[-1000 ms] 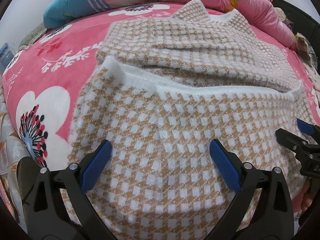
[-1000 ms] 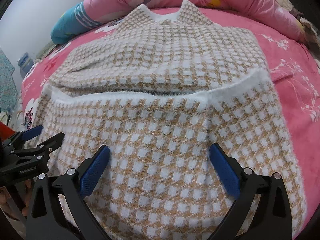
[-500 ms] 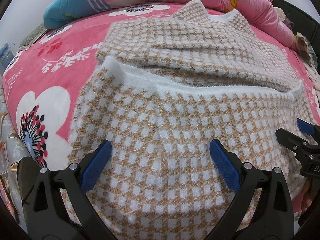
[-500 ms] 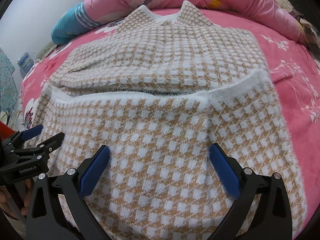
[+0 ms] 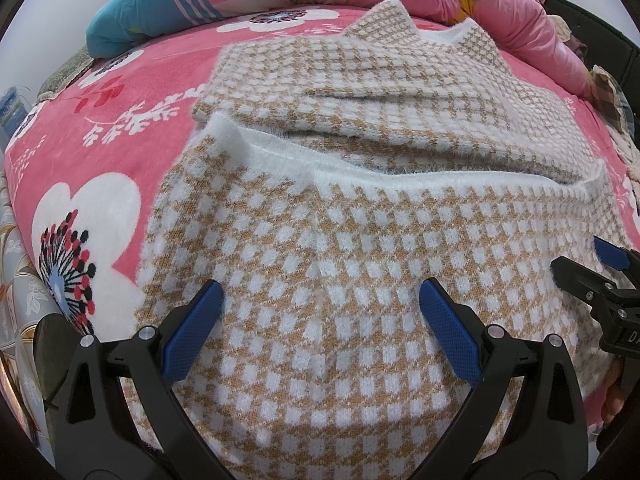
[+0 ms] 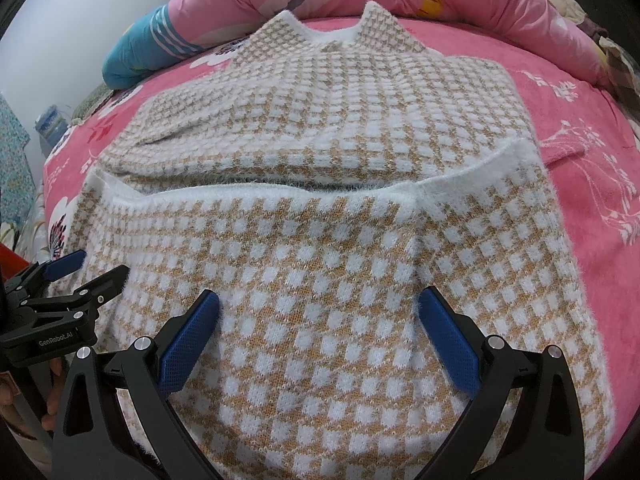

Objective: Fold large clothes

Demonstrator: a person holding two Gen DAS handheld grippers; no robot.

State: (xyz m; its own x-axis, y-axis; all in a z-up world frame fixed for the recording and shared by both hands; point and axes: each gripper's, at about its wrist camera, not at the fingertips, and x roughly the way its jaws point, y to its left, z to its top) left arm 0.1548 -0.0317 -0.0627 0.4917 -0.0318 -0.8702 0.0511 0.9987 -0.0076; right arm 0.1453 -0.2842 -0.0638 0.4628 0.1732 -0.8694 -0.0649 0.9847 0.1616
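A tan-and-white checked sweater (image 5: 360, 240) is spread across the middle of both frames on a pink flowered bed (image 5: 132, 92), its lower half folded up so the white hem (image 6: 280, 192) crosses mid-frame. The left tool (image 5: 320, 320) and the right tool (image 6: 320, 320) are held wide over the near fold, gripping nothing. A pink quilt (image 6: 500, 4) is bunched along the top of the frame.

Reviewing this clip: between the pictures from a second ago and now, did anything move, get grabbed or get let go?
Nothing visibly changed. The sweater lies half-folded on the pink bedspread exactly as before, and the left gripper and right gripper hover over it in the same places, jaws wide apart, holding nothing.
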